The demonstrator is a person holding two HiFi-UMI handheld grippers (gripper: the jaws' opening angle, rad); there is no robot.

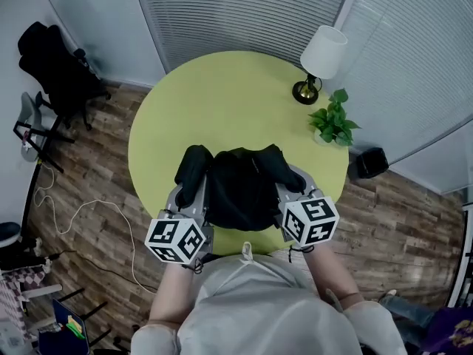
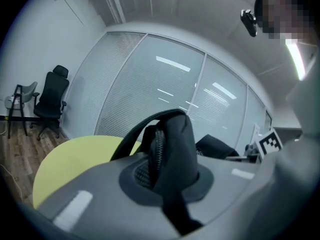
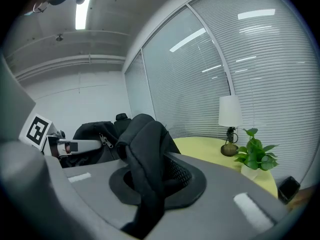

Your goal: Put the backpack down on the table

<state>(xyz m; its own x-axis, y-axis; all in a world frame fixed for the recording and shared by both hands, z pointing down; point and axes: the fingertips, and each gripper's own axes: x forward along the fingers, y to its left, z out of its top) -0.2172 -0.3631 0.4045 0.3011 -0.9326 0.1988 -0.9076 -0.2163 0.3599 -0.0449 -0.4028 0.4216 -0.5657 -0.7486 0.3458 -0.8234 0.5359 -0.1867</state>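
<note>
Left gripper (image 2: 165, 179): jaws clamped on the left shoulder strap (image 1: 194, 170). Backpack (image 1: 240, 191): black, slung between both tools over the near edge of the round yellow-green table (image 1: 222, 102); contact with the top not discernible. Right gripper (image 3: 150, 184): jaws clamped on the right shoulder strap (image 1: 277, 165). Handling note: best lowered level, both sides together, short of the lamp (image 1: 319, 61) and plant (image 1: 332, 124), releasing only once the base rests

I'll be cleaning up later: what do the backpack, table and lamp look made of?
Backpack: matte black woven fabric, probably nylon; it folds softly, with mesh padding. Table: smooth yellow-green top, perhaps laminate, no grain. Lamp: white shade, maybe cloth; shiny brass-coloured base.
</note>
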